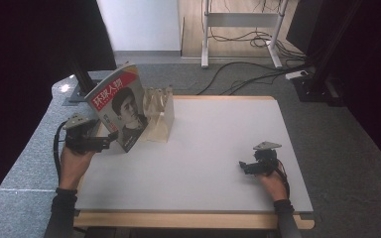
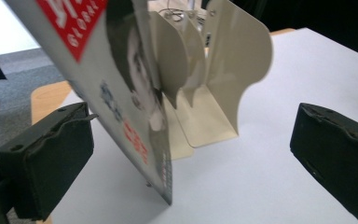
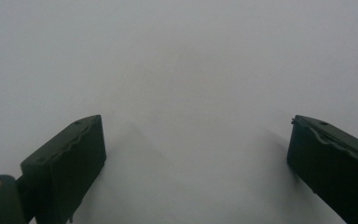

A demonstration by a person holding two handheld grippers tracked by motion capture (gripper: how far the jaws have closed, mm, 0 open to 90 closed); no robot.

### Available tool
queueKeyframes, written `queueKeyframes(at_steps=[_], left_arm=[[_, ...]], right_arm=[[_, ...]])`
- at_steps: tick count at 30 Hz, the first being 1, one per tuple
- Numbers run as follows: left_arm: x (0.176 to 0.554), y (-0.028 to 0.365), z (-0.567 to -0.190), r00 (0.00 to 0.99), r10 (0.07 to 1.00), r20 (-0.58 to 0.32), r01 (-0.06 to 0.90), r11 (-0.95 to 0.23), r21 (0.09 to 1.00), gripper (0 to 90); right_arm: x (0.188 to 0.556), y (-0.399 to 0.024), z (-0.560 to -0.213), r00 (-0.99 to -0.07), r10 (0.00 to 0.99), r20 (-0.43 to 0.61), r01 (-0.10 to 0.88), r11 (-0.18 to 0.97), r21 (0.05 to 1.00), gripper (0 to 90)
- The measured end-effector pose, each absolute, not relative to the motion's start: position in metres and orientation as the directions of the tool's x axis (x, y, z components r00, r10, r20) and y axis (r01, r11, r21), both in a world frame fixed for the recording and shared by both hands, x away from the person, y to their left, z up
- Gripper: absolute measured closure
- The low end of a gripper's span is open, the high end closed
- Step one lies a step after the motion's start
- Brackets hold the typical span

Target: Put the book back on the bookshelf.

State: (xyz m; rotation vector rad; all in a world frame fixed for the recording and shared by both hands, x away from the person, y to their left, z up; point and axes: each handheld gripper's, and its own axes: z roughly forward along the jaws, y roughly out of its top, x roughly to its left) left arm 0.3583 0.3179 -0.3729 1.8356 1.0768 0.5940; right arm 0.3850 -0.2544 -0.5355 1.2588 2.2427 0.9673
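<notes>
A magazine (image 1: 121, 106) with a red title band and a portrait on its cover stands tilted at the table's back left. It leans on a cream metal book stand (image 1: 159, 119) with several upright dividers. My left gripper (image 1: 110, 139) is open at the magazine's lower near edge. In the left gripper view the magazine (image 2: 121, 93) rises between the jaws, close to the left one and well apart from the right one, with the book stand (image 2: 223, 70) behind it. My right gripper (image 1: 243, 167) rests open on the table at the front right, and nothing lies between the jaws of the right gripper (image 3: 196, 163).
The white table (image 1: 203, 163) has a wooden rim along its near and far edges. Grey carpet surrounds it. Cables and a desk frame (image 1: 240, 22) lie on the floor behind. Dark curtains hang at both sides.
</notes>
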Motion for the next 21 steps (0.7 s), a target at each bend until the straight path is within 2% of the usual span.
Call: queueKeyframes(at_steps=[15,21], left_arm=[[0.348,0.272,-0.381,0.614,0.789,0.006,0.398,-0.316,0.861,0.0],[0.351,0.254,-0.392,0.652,0.758,-0.005,0.397,-0.336,0.854,0.0]], right_arm=[[0.385,-0.254,-0.535,-0.519,0.855,-0.002,0.585,0.357,0.728,3.6],[0.385,-0.254,-0.535,-0.519,0.855,-0.002,0.585,0.357,0.728,3.6]])
